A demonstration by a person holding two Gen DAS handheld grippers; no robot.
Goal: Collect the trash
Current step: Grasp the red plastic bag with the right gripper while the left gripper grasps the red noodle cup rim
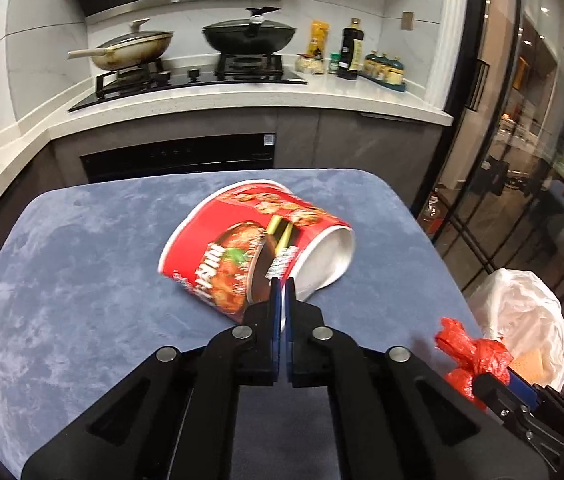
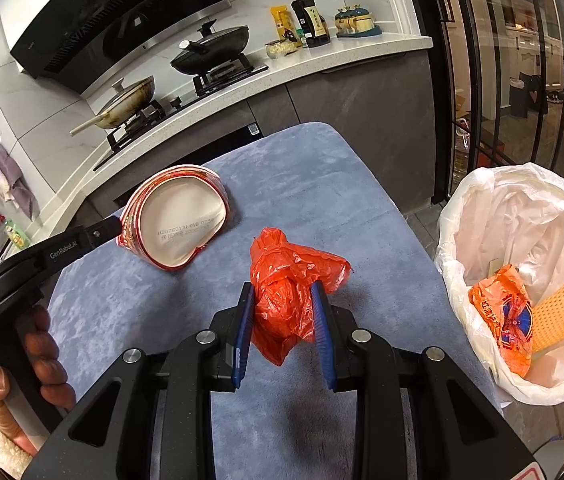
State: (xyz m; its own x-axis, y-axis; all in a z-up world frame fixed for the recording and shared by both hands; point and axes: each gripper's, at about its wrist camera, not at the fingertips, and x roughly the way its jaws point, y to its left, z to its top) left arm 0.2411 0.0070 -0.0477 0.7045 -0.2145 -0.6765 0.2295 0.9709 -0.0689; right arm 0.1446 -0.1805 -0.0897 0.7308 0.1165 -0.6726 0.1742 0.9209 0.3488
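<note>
A red instant-noodle cup (image 1: 242, 240) lies on its side on the blue-covered table (image 1: 82, 260), its white base (image 2: 182, 224) dented. My left gripper (image 1: 283, 285) is shut on the cup's base rim, and a thin strip of wall shows between the pads. In the right wrist view the left gripper (image 2: 116, 226) meets the cup's left edge. My right gripper (image 2: 282, 286) is shut on a crumpled red plastic bag (image 2: 285, 280) just above the cloth. The left wrist view shows that bag (image 1: 473, 352) and the right gripper (image 1: 493, 388) at the table's right edge.
A bin with a white liner (image 2: 521, 216) stands on the floor right of the table, holding an orange wrapper (image 2: 501, 312) and a wafer-like piece. Behind the table runs a kitchen counter (image 1: 242, 96) with a stove, two pans and bottles. Glass doors stand at the right.
</note>
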